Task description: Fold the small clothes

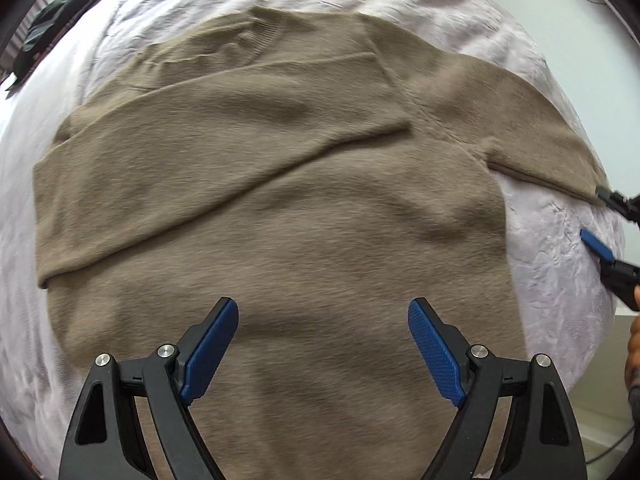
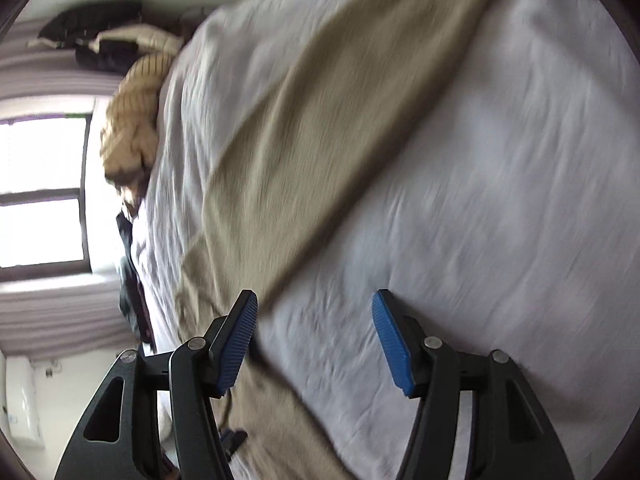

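The tan sweater [image 1: 280, 200] lies flat on the bed sheet [image 1: 560, 260], one sleeve [image 1: 180, 160] folded across its chest, the other sleeve [image 1: 540, 128] stretched toward 3 o'clock, probably for the next fold. The left gripper [image 1: 323, 344] hangs over the hem at 6 o'clock, fingers wide apart and empty. The right gripper [image 2: 316, 338] is parted too, holding nothing; the sleeve runs beside its left finger.

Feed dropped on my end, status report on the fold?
Left tool open over tan sweater. Right tool open, empty. One sleeve folded across, other sleeve still out. Nothing in the way.
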